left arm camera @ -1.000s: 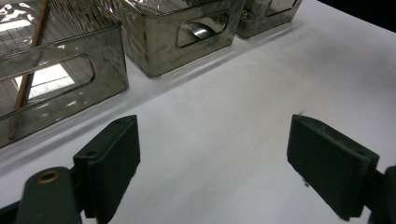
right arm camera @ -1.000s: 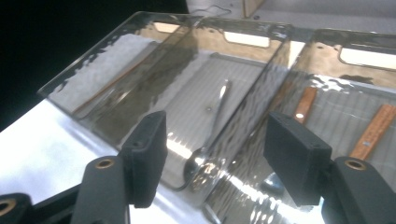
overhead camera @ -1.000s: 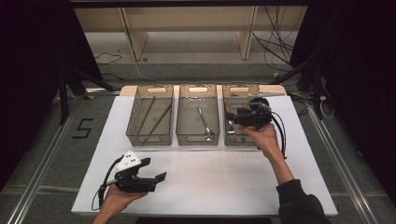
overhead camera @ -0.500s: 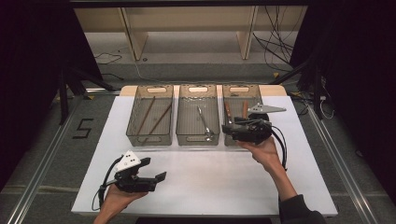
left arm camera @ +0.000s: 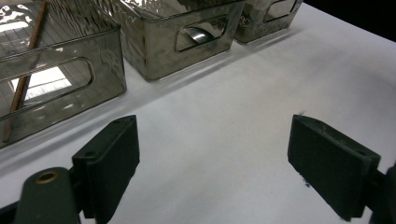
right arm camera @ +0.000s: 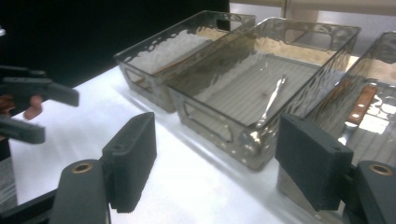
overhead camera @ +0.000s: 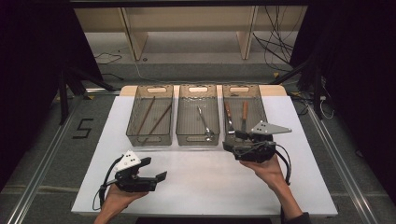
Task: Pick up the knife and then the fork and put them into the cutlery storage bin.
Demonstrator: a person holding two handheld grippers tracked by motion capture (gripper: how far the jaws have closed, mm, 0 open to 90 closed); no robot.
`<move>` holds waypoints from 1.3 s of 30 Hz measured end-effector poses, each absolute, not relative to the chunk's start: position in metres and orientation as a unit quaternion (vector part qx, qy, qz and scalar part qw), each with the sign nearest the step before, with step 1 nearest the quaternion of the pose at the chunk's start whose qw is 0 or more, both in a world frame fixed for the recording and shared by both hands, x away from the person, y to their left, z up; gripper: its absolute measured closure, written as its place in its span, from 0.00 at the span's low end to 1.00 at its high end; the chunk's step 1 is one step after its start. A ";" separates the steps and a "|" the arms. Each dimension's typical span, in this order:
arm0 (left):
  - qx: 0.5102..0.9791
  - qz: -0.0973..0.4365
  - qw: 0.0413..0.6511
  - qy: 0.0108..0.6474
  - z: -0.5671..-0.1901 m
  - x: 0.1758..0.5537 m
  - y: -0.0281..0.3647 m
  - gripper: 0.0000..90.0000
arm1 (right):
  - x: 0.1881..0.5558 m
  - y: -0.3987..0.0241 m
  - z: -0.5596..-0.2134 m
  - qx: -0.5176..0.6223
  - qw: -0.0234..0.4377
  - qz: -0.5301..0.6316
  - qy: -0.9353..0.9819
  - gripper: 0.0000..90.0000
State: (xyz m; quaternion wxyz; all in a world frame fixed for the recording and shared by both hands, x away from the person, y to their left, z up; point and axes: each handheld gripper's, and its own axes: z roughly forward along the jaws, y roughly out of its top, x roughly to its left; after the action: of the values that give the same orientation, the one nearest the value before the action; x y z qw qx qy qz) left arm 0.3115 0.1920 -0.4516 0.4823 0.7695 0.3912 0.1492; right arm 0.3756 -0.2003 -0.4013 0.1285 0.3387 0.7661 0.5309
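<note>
Three smoky clear bins stand in a row at the back of the white table (overhead camera: 205, 186). The left bin (overhead camera: 149, 139) holds two brown sticks (overhead camera: 159, 119). A metal utensil (overhead camera: 204, 123) lies in the middle bin (overhead camera: 198, 139). The right bin (overhead camera: 239, 86) holds two wooden-handled tools (overhead camera: 244, 112). My left gripper (overhead camera: 154, 169) rests low at the table's front left, open and empty (left arm camera: 212, 126). My right gripper (overhead camera: 232, 141) sits just in front of the right bin, pointing left, open with nothing between its pads (right arm camera: 217, 126). The metal utensil (right arm camera: 271, 102) lies beyond its jaws.
Bare white table stretches between the two grippers and in front of the bins. A shelf unit (overhead camera: 187, 28) stands behind the table, with cables (overhead camera: 280, 46) on the floor at the right. Metal rails run along both table sides.
My right gripper has come back from over the right bin to just in front of it, lower and turned leftward. The left gripper has stayed put.
</note>
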 end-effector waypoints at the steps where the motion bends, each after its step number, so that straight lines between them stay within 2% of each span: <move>1: 0.769 0.149 0.483 0.391 -0.451 0.312 0.192 0.19 | 0.373 -0.200 -0.403 0.337 0.126 0.534 0.765 0.32; 20: 0.759 0.152 0.504 0.384 -0.452 0.306 0.192 0.18 | 0.334 -0.214 -0.433 0.324 0.139 0.541 0.763 0.28; 39: 0.752 0.144 0.514 0.386 -0.463 0.303 0.192 0.19 | 0.314 -0.226 -0.456 0.337 0.147 0.551 0.749 0.25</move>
State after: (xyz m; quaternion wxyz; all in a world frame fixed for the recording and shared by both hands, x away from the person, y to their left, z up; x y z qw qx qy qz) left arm 0.3031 0.1917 -0.4626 0.5139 0.7523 0.3862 0.1443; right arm 0.3135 -0.2260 -0.4561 0.1475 0.3367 0.7492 0.5510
